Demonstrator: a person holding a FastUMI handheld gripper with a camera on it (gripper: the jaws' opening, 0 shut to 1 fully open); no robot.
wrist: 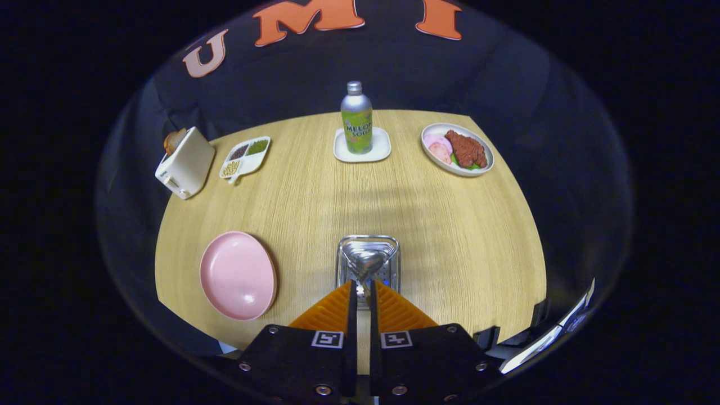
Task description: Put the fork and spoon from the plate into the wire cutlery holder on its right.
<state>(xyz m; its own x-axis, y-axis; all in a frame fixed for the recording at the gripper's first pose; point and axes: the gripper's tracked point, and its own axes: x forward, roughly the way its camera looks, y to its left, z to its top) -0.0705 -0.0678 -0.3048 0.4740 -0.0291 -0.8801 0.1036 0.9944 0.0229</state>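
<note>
While the plate point(238, 275) at near left lies bare, the gripper point(363, 289) is nearly closed on the spoon point(368, 263) over the holder point(368, 264) to its right. Fork hard to make out there; release seemingly remains.

Gripper point(363, 288) nearly closed, orange fingers point(332, 309) pinching spoon point(368, 263) handle, bowl over wire cutlery holder point(368, 243) just ahead. Pink plate point(238, 275) left of holder. Beyond on table point(461, 236): toaster point(184, 163), divided tray point(245, 157), soda bottle point(356, 118) on coaster point(362, 151), food plate point(457, 149).
</note>
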